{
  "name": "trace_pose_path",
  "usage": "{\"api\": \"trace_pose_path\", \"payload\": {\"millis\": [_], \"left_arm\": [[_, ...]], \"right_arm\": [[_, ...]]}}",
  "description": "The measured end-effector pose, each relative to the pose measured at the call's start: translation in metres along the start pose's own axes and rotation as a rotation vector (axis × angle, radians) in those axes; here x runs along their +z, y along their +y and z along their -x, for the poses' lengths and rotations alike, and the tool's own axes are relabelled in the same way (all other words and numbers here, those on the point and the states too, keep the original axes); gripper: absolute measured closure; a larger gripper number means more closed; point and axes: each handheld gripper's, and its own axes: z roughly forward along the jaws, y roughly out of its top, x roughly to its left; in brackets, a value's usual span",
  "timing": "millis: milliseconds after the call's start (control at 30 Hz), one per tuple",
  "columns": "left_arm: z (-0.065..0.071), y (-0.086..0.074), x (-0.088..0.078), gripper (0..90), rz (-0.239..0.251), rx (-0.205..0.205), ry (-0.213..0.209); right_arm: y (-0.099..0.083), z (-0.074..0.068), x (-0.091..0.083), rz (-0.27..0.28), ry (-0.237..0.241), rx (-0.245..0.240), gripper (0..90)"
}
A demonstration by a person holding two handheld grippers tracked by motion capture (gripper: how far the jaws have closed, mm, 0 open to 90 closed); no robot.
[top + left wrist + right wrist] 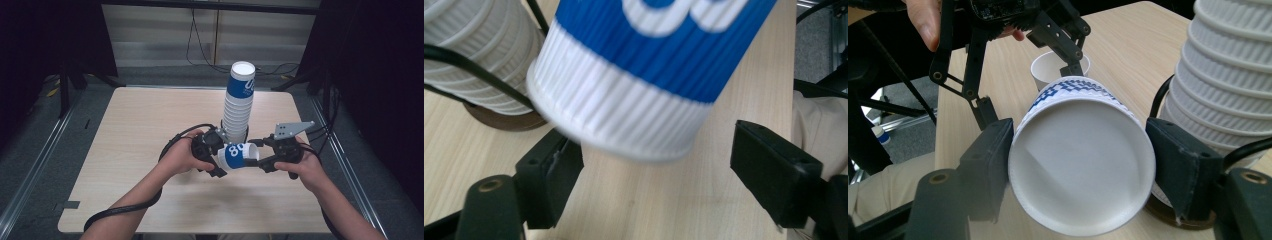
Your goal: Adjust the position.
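Note:
A blue-and-white ribbed paper cup (235,155) lies sideways in the air between my two grippers, just in front of a tall stack of the same cups (237,105). My right gripper (1080,135) is shut on the cup (1080,170) at its wide end, one jaw pressing each side. My left gripper (654,150) stands open around the narrow white end of the cup (659,65); its right jaw is well clear of the wall. In the high view the left gripper (220,152) and right gripper (255,159) face each other.
The stack (474,55) stands on a brown disc (504,120) on the light wooden table (150,125). In the right gripper view a small white cup mouth (1058,70) shows behind the held cup, by the left gripper (1068,55). Cables trail over the table.

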Motion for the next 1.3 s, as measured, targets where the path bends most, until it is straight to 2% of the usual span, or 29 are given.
{"api": "trace_pose_path", "payload": {"millis": [67, 100, 200, 333, 367, 433, 567, 600, 700, 767, 833, 900, 967, 1067, 1167, 1233, 1300], "left_arm": [[-0.001, -0.001, -0.003, 20.7, 0.002, -0.004, 0.006], [-0.003, -0.001, -0.005, 20.7, 0.006, 0.008, 0.020], [-0.005, 0.000, -0.010, 16.8, 0.029, 0.006, 0.051], [-0.003, 0.003, -0.009, 17.1, 0.022, 0.019, 0.048], [-0.001, 0.004, -0.007, 17.2, 0.019, 0.046, 0.042], [0.000, 0.005, -0.005, 16.8, 0.037, 0.056, 0.050], [0.000, 0.006, -0.001, 15.2, 0.025, 0.079, 0.058], [0.001, 0.006, 0.002, 15.0, 0.028, 0.113, 0.064], [0.001, 0.005, 0.003, 14.9, 0.014, 0.134, 0.061], [0.002, 0.005, 0.003, 14.6, 0.008, 0.121, 0.053], [0.001, 0.007, 0.002, 13.6, -0.013, 0.146, 0.050], [0.001, 0.007, 0.002, 13.1, -0.010, 0.139, 0.057], [0.001, 0.008, 0.002, 10.1, -0.013, 0.151, 0.065], [0.001, 0.008, 0.003, 8.9, -0.008, 0.153, 0.059], [0.001, 0.009, 0.004, 9.8, -0.003, 0.171, 0.053], [0.002, 0.009, 0.005, 11.7, 0.013, 0.171, 0.038], [0.003, 0.010, 0.008, 15.4, 0.008, 0.178, 0.023]], "right_arm": [[0.000, 0.001, -0.002, 0.001, -0.006, 0.002, 29.4], [0.000, 0.001, -0.003, 0.000, -0.010, 0.006, 29.4], [-0.001, 0.001, -0.004, -0.005, -0.003, 0.007, 29.5], [0.000, -0.001, 0.001, -0.004, 0.012, 0.002, 29.6], [0.000, -0.001, 0.002, -0.009, 0.018, -0.004, 29.6], [0.001, -0.003, 0.005, -0.014, 0.027, -0.003, 29.6], [0.003, -0.004, 0.008, -0.003, 0.045, -0.010, 29.8], [0.003, -0.004, 0.009, -0.005, 0.041, -0.014, 29.9], [0.003, -0.005, 0.011, -0.013, 0.053, -0.013, 30.0], [0.002, -0.005, 0.012, -0.017, 0.055, -0.011, 30.0], [0.002, -0.005, 0.013, -0.019, 0.064, -0.010, 30.0], [0.002, -0.005, 0.013, -0.017, 0.069, -0.014, 30.0], [0.003, -0.006, 0.013, -0.015, 0.065, -0.013, 30.0], [0.004, -0.006, 0.013, -0.018, 0.067, -0.020, 30.0], [0.003, -0.006, 0.013, -0.022, 0.073, -0.017, 30.1], [0.003, -0.006, 0.014, -0.016, 0.078, -0.013, 30.0], [0.003, -0.006, 0.015, -0.016, 0.082, -0.016, 30.1]]}}
